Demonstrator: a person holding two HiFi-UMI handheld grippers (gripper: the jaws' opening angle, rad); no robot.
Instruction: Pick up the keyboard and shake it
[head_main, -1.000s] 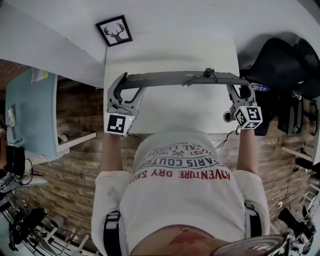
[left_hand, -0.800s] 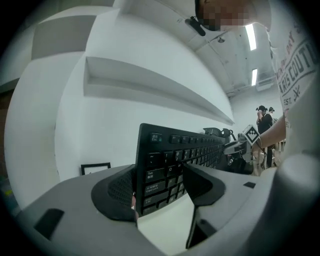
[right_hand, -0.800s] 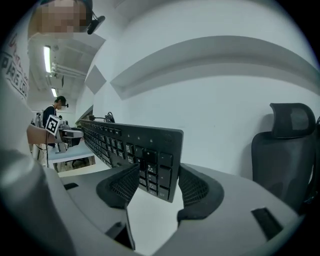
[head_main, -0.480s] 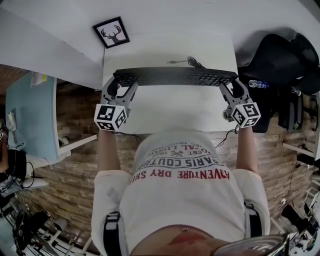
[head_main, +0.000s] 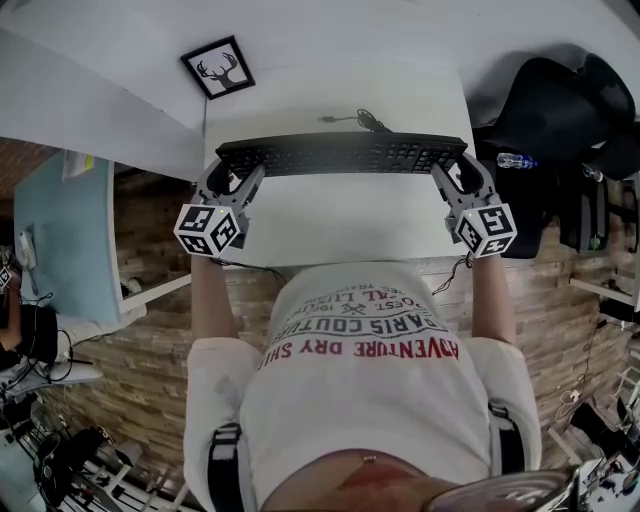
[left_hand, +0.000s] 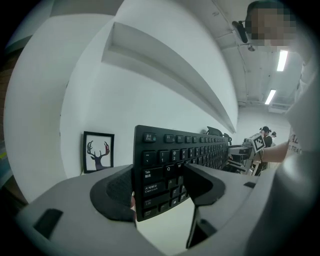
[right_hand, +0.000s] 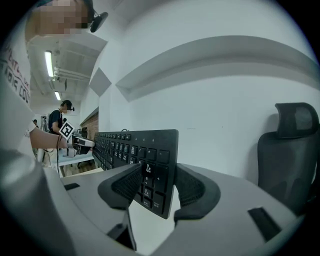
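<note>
A long black keyboard (head_main: 340, 153) hangs level above the white table (head_main: 340, 220), its keys facing the head camera. My left gripper (head_main: 232, 172) is shut on its left end. My right gripper (head_main: 455, 172) holds its right end, and those jaws are closing further on it. In the left gripper view the keyboard (left_hand: 172, 157) stands between the pads of the left gripper (left_hand: 160, 187) by the Tab and Caps Lock keys. In the right gripper view the right gripper (right_hand: 157, 187) pinches the number-pad end of the keyboard (right_hand: 132, 147). Its cable (head_main: 358, 120) trails onto the table behind.
A framed deer picture (head_main: 217, 68) leans against the wall at the table's back left. A black office chair (head_main: 560, 110) stands to the right, with a water bottle (head_main: 515, 160) beside it. A pale blue desk (head_main: 60, 230) is at the left.
The keyboard has turned from edge-on to keys up and has moved away from the person's body. Both grippers went with it and kept hold.
</note>
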